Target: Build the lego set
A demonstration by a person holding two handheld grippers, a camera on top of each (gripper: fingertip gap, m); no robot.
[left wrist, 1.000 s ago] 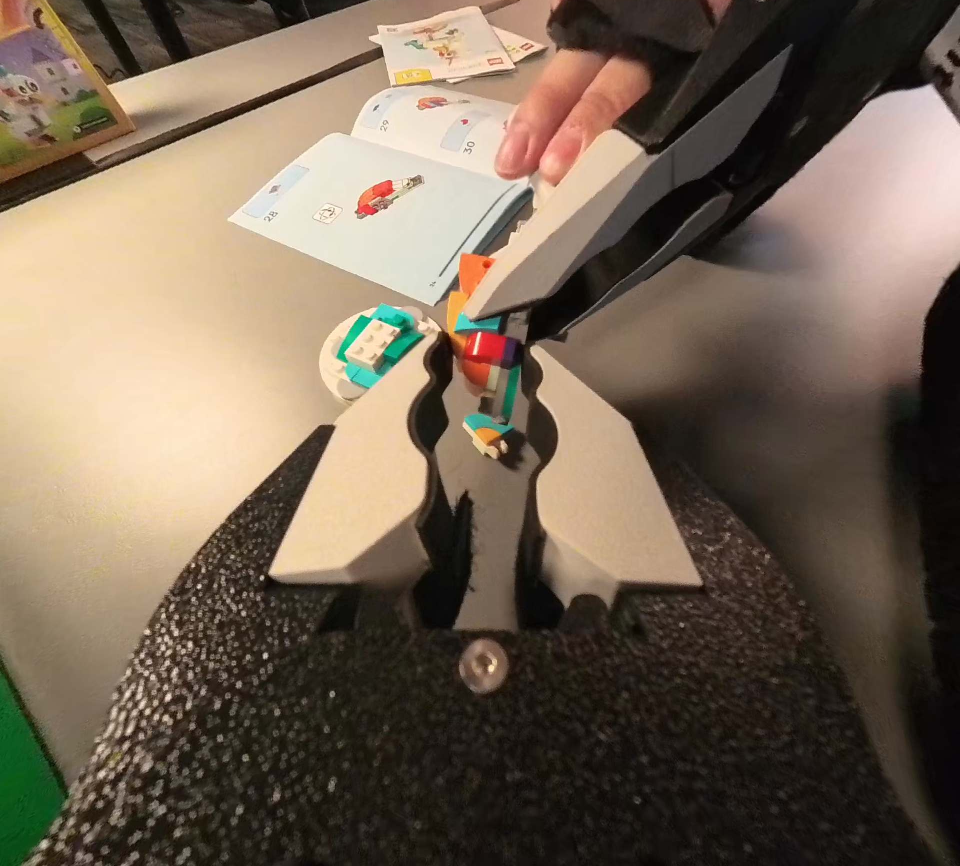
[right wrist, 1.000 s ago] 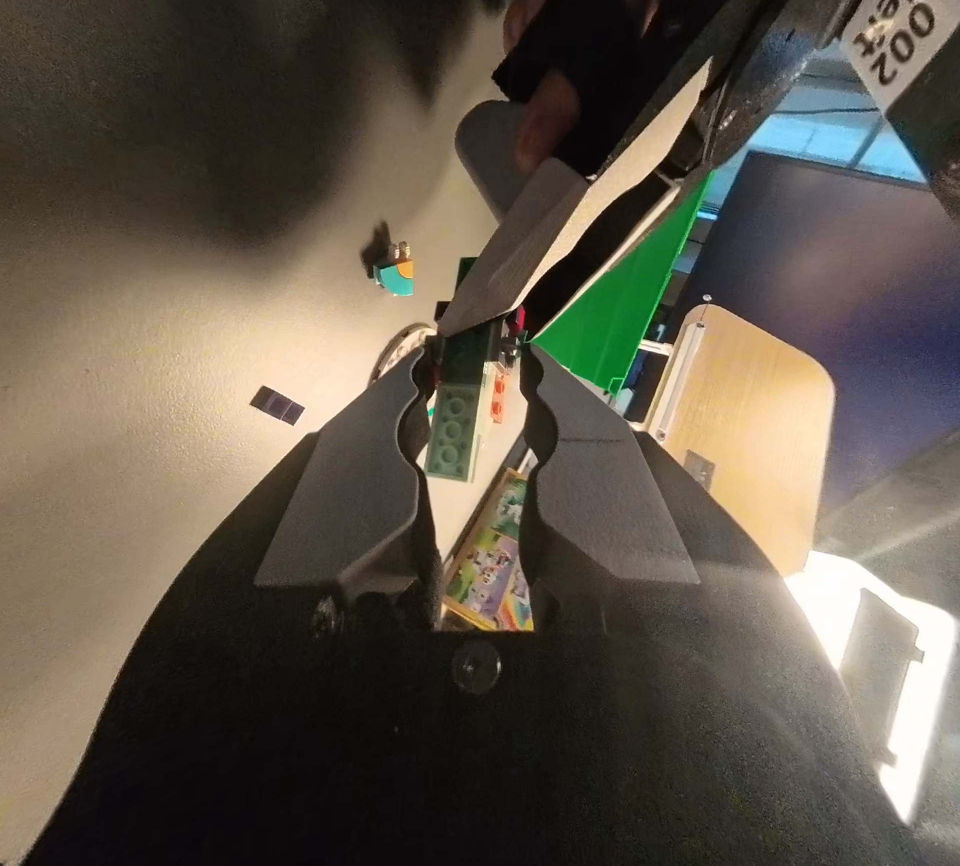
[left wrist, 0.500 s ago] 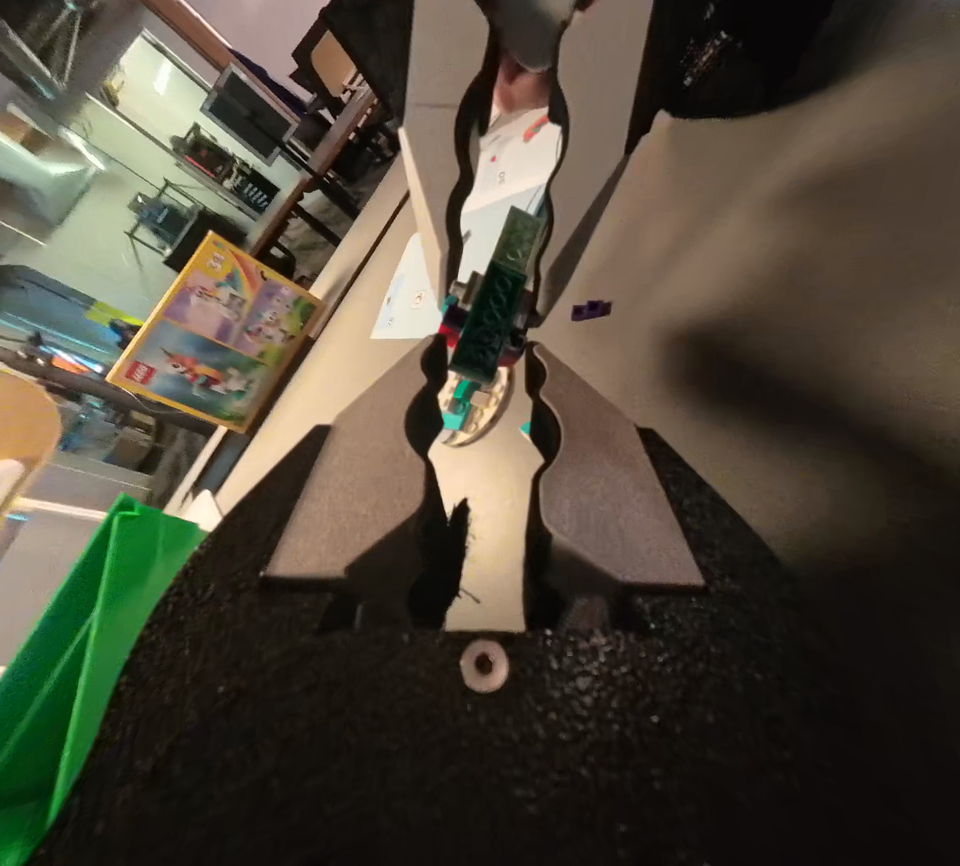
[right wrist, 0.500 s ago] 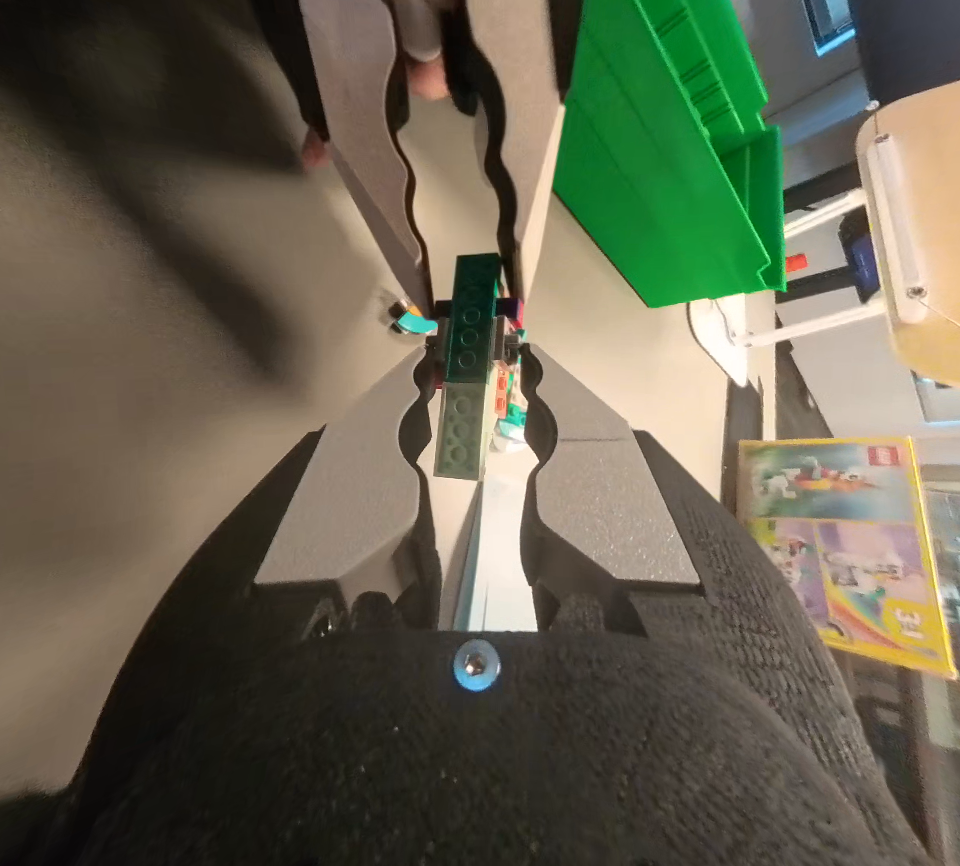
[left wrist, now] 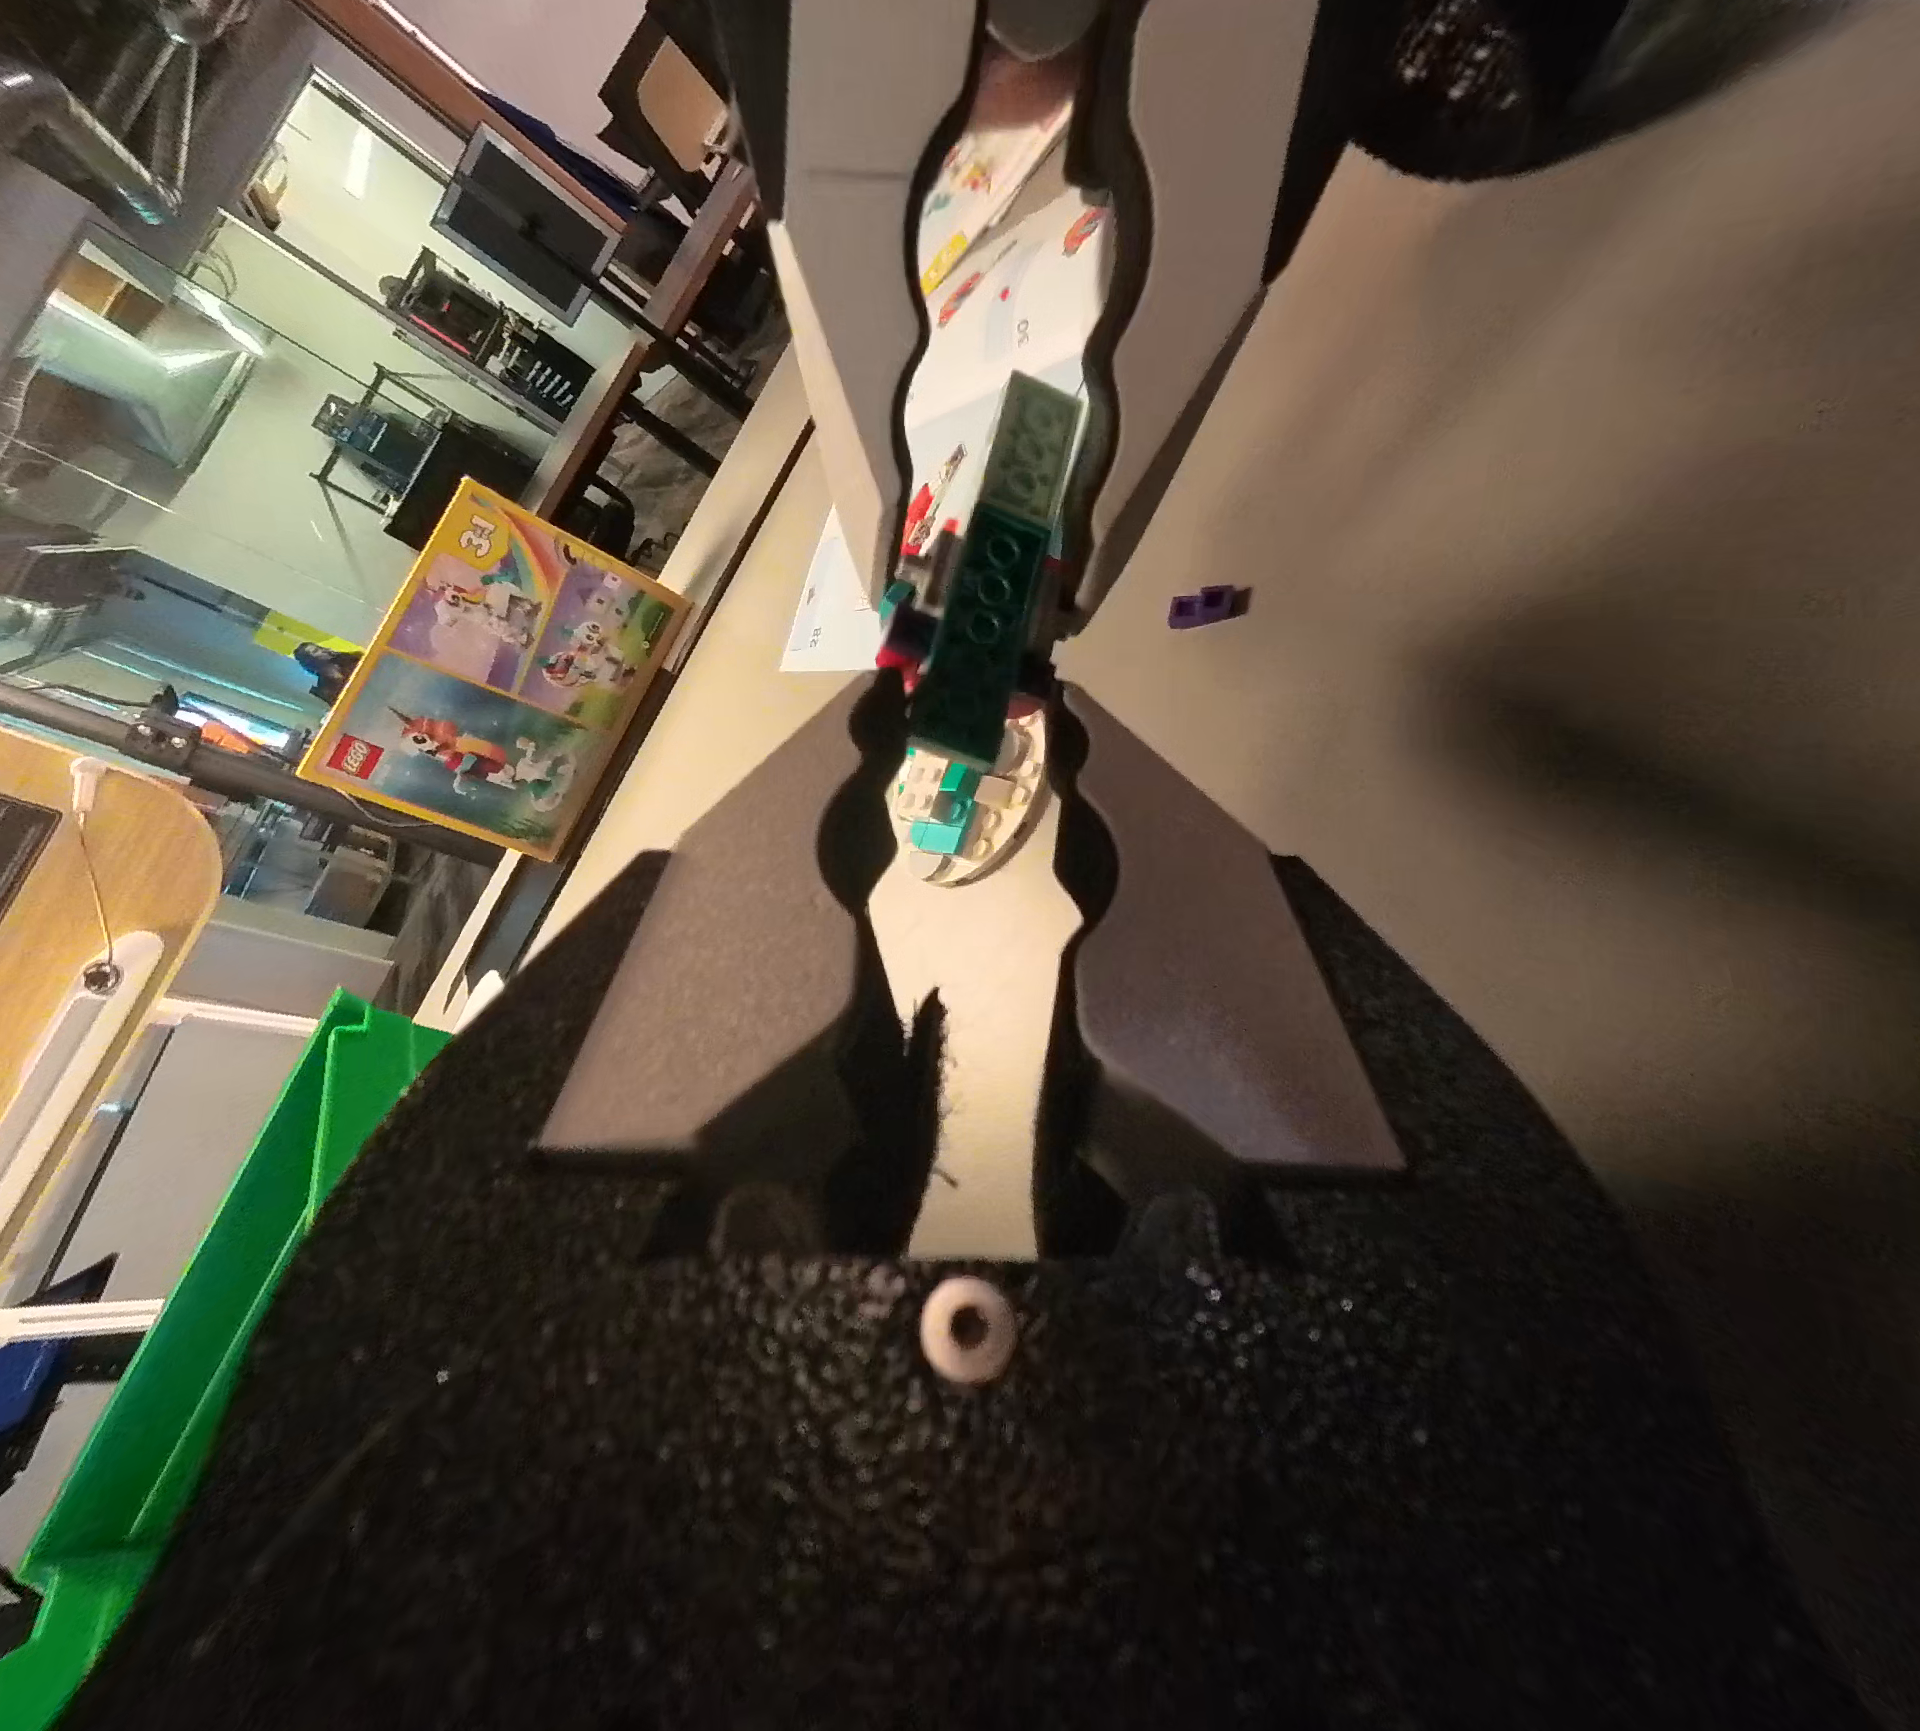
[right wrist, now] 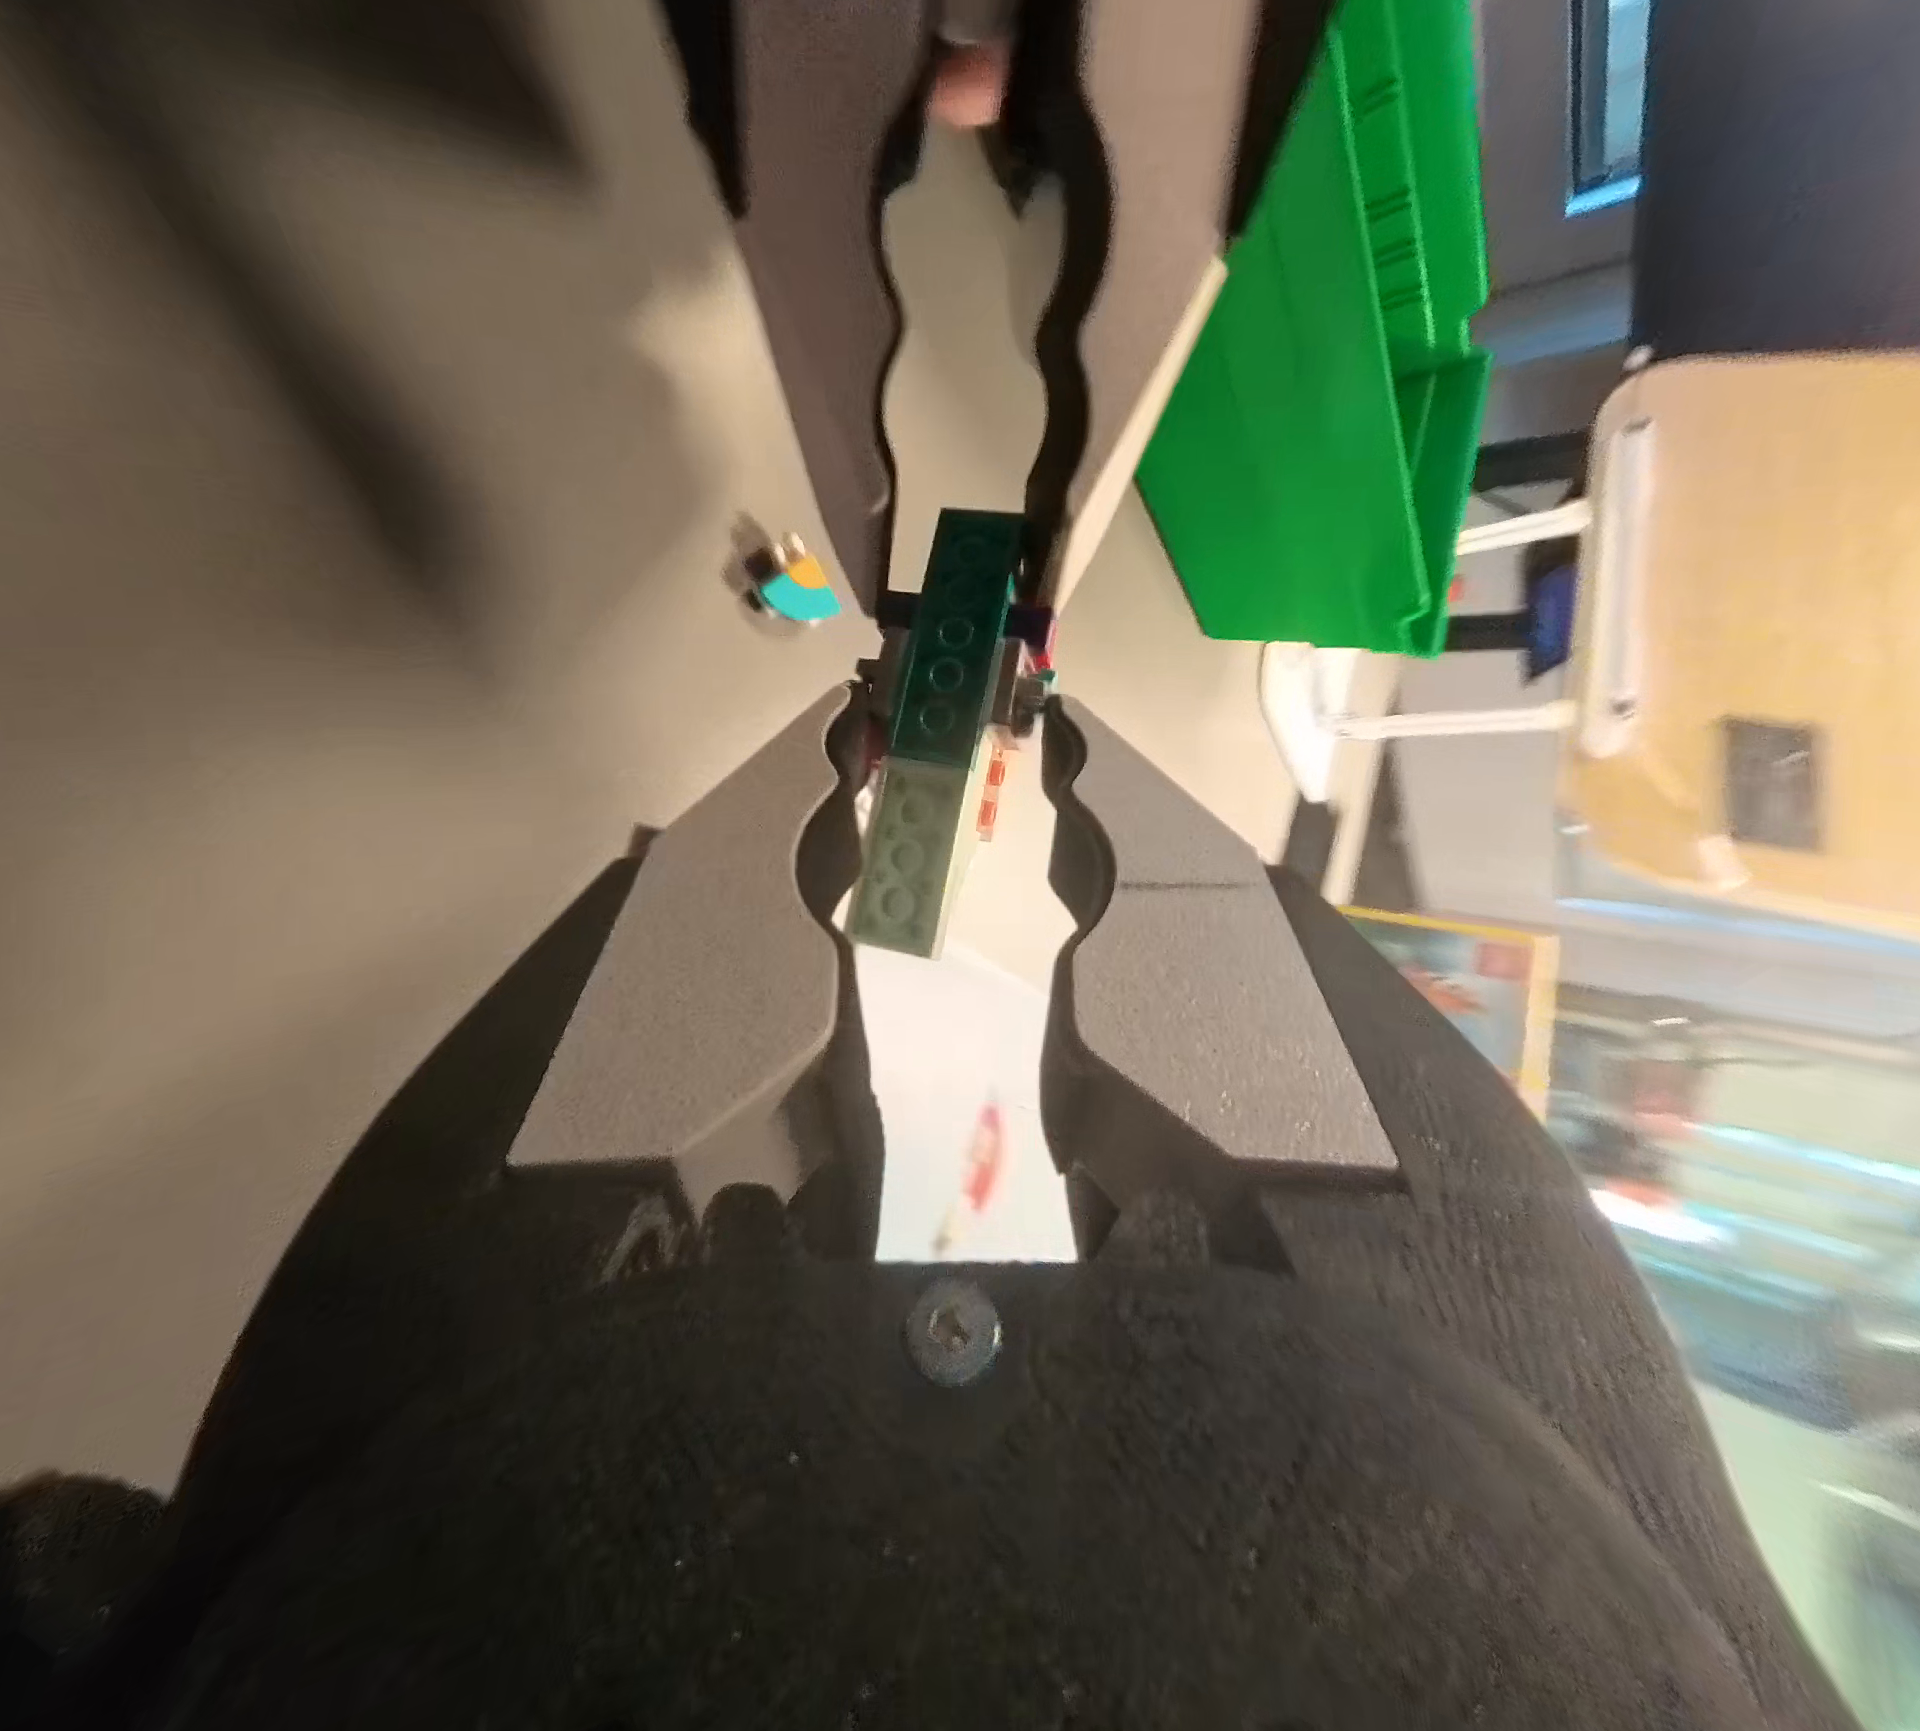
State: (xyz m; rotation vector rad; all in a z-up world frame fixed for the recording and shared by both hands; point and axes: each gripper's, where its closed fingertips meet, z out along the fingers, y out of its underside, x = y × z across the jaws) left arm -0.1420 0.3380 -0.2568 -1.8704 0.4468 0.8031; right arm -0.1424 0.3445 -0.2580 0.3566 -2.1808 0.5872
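Note:
A small lego model (left wrist: pixel 982 632) is held in the air with its dark green and pale green plates (left wrist: pixel 1029 445) facing the camera; red, teal and purple parts show at its sides. My left gripper (left wrist: pixel 966 694) is shut on its near end. My right gripper (left wrist: pixel 982 616) comes in from opposite, tip to tip, shut on the same model. In the right wrist view the right gripper (right wrist: pixel 948 702) clamps the model (right wrist: pixel 951 642) with the pale plate (right wrist: pixel 909 860) between its fingers, and the left gripper (right wrist: pixel 964 606) faces it.
On the grey table lie a white round piece with teal bricks (left wrist: pixel 966 808), a small purple piece (left wrist: pixel 1205 606), a teal and orange piece (right wrist: pixel 795 595) and the open instruction booklet (left wrist: pixel 997 299). A yellow lego box (left wrist: pixel 499 673) and a green bin (right wrist: pixel 1330 393) stand at the table's edge. My two grippers' fingertips are within a few centimetres of each other.
Both grippers have rolled sideways and swung to face each other tip to tip. The model has turned so its green underside faces the cameras. Both have held it throughout.

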